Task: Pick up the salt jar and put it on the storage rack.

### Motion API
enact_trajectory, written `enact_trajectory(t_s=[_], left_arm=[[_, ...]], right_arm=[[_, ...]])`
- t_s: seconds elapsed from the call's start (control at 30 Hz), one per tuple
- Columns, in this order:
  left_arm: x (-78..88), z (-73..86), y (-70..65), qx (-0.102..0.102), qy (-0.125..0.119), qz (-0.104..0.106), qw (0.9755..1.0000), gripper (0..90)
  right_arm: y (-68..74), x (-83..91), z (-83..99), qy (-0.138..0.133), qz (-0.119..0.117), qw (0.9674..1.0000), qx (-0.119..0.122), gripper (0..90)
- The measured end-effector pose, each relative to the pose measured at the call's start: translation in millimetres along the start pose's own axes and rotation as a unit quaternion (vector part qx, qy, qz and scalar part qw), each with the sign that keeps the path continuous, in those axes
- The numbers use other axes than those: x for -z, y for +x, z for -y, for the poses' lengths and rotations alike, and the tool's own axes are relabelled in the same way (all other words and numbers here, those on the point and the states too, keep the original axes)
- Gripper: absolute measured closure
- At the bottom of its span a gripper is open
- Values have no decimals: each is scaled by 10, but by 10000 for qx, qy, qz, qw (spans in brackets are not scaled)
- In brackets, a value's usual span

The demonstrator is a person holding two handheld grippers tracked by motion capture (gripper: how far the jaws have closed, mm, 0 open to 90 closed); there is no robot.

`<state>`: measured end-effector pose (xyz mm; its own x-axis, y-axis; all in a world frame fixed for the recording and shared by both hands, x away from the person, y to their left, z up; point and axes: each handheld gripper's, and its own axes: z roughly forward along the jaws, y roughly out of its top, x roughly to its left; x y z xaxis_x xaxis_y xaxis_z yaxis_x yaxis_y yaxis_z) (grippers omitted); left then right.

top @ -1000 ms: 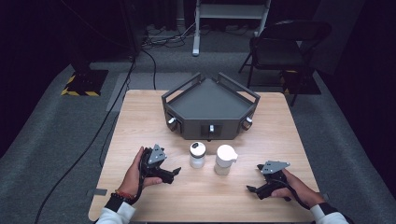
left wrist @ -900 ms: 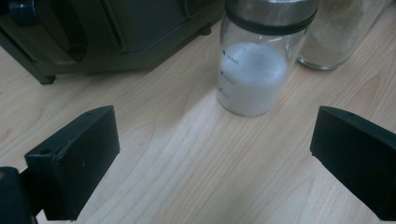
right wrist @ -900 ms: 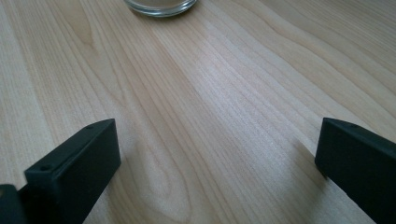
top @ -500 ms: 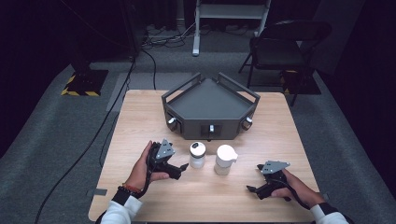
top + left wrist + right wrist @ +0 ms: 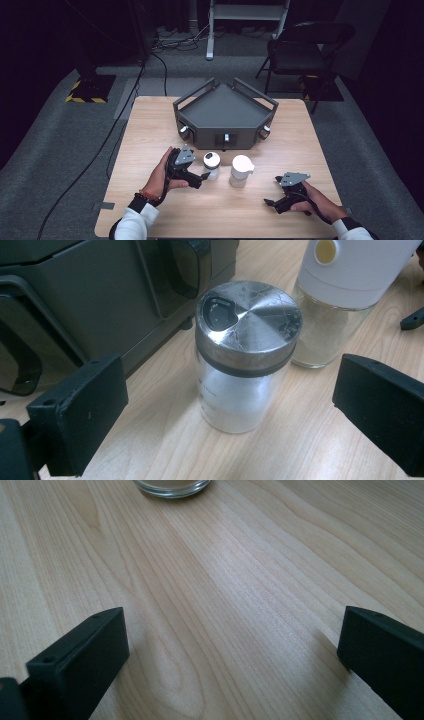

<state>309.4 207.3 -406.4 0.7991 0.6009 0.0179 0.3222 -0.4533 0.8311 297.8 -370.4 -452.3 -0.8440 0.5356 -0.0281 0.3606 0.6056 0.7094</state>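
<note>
The left gripper [image 5: 204, 176] has advanced, jaws wide, to flank the steel-lidded glass shaker jar [image 5: 245, 357] beside the white-capped glass bottle [image 5: 240, 170]; a grasp looks imminent. The right gripper [image 5: 267, 202] rests open.

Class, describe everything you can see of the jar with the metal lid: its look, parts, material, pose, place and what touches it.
The jar is a small clear cylinder, apparently glass, with whitish contents and faint printed marks on its wall. Its brushed, scratched metal lid has a dark flip tab near the rim and is closed. It stands upright on the wooden table, in front of the dark grey tray unit and beside a white-capped bottle. The open left gripper frames it; its fingers do not touch it.
</note>
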Motion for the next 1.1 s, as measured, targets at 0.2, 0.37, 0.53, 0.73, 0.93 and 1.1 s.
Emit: enact_trajectory(t_s=[0.2,0.37,0.53,0.73,0.93,1.1], left_arm=[[-106,-52,21,-21,63,66,10000,8],[-183,-78,33,-29,143,97,9998,8],[-269,-86,51,-14,161,170,9997,9],[-364,-86,68,49,147,245,9996,9],[-470,-77,73,73,177,294,9994,13],[-536,-1,67,113,127,276,9995,42]], right_arm=[[0,0,0,0,0,10000,0,0],[0,0,0,0,-1,10000,0,0],[0,0,0,-1,-1,10000,0,0],[-1,0,1,-2,-2,10000,0,0],[-2,-1,0,-3,-5,10000,5,0],[-2,-1,0,-2,-5,10000,4,0]])
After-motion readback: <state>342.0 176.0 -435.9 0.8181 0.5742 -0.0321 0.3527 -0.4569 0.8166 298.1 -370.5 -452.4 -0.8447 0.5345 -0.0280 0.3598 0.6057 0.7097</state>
